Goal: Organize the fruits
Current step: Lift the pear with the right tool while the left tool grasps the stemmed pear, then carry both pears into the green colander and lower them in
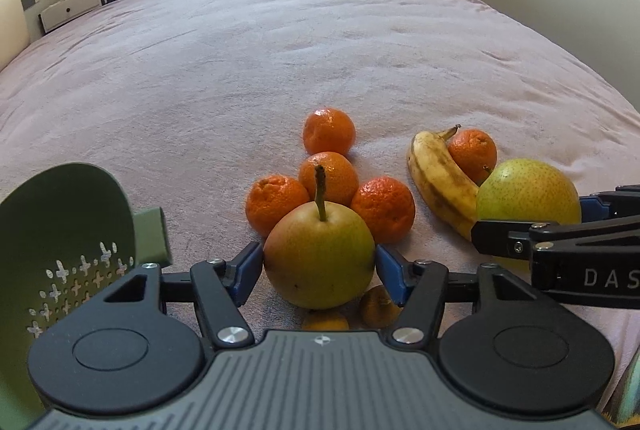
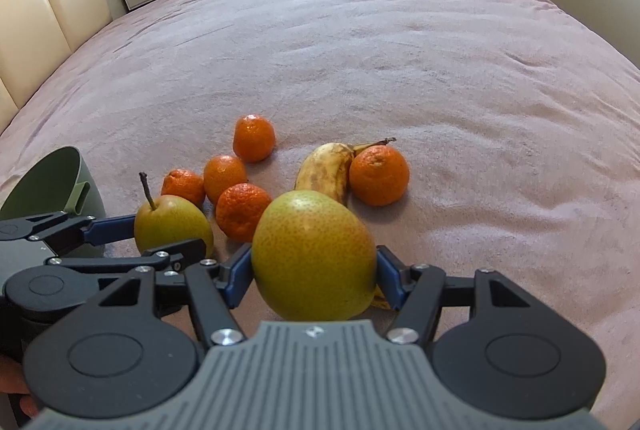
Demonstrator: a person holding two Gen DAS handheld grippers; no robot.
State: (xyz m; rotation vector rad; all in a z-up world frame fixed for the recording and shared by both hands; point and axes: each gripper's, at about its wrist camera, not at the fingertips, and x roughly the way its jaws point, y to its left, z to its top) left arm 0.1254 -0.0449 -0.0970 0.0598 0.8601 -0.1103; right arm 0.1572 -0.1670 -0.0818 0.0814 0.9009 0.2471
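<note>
From the left wrist view, the left hand-held gripper (image 1: pixel 319 266) was spread about as wide as a pear and clasped the stemmed pear (image 1: pixel 319 254), its blue pads (image 1: pixel 245 272) pressed against both flanks. The fruit sat low over the pink bed cover (image 1: pixel 280 50). Just beyond it lay four mandarins (image 1: pixel 328 174) in a cluster, three of them touching the pear or nearly so. At the left edge stood a green perforated colander (image 1: pixel 60 230), tipped toward the camera; nothing could be seen inside it. To the right lay a banana (image 1: pixel 436 178) against another mandarin and a second pear (image 1: pixel 528 194).

From the right wrist view, the right hand-held gripper (image 2: pixel 314 270) was equally wide and gripped that second pear (image 2: pixel 314 254) on both sides, just in front of the banana (image 2: pixel 328 170). The left hand-held gripper (image 2: pixel 132 230) appeared at the left, holding the stemmed pear (image 2: pixel 172 226) beside the colander (image 2: pixel 56 182), whose visible interior looked bare.
</note>
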